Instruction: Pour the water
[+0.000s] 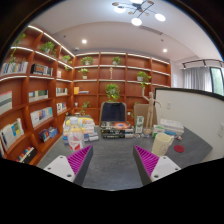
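My gripper [112, 156] is open over a grey table [112, 170], with nothing between its fingers. The magenta pads [79, 158] stand wide apart. Just beyond the right finger stands a pale yellowish cup-like container [162, 143]. A small red thing [180, 149] lies on the table to its right. I cannot make out any water or a pouring vessel with certainty.
A stack of books [78, 128] sits at the table's far left, and a dark box-like object [113, 128] at the far middle. A white partition [190, 112] rises on the right. Bookshelves [35, 100] with plants line the left and back walls.
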Motion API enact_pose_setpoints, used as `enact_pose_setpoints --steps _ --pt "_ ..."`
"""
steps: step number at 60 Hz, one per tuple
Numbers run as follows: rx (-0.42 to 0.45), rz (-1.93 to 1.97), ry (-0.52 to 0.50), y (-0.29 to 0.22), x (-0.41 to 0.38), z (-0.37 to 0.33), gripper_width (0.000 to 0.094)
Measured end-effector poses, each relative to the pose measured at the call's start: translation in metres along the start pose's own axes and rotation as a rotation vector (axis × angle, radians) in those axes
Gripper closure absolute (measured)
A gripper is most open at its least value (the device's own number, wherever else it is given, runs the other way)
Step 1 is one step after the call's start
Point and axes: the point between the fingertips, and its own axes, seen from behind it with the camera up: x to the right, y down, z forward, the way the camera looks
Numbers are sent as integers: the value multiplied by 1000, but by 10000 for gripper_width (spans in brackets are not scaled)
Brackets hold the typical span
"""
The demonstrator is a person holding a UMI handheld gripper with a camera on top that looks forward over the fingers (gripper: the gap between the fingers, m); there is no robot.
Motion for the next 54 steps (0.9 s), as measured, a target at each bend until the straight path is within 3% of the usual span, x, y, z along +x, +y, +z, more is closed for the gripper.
enact_pose_setpoints --steps 7,10,14,46,50,54 --pt "12 45 -67 4 -40 3 92" --pt "32 78 -101 44 -74 9 92" --pt "49 108 -141 55 -101 18 90" --pt "84 12 -207 44 -184 141 102" --pt "96 17 -199 38 -179 147 136" --pt "111 25 -154 35 -175 155 232"
